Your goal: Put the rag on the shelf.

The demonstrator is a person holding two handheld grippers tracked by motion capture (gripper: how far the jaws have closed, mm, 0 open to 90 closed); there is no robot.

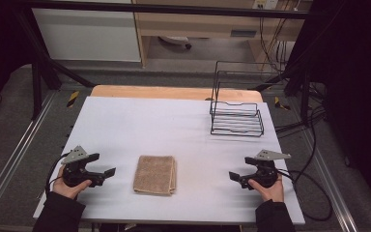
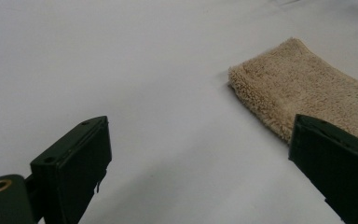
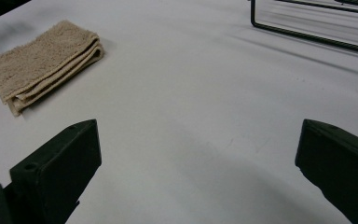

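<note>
A folded tan towel lies flat on the white table near its front edge, between the two grippers. The left gripper sits just beside the towel's left edge, jaws spread wide and holding nothing. The right gripper rests farther off to the towel's right, also spread and empty. A black wire rack stands at the far right, well apart, with bare tabletop between.

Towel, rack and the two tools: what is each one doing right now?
Towel: folded, lying flat on the table, untouched.
Wire rack: upright, empty, at the far right.
Left tool: open, holding nothing, beside the towel.
Right tool: open, holding nothing.
</note>
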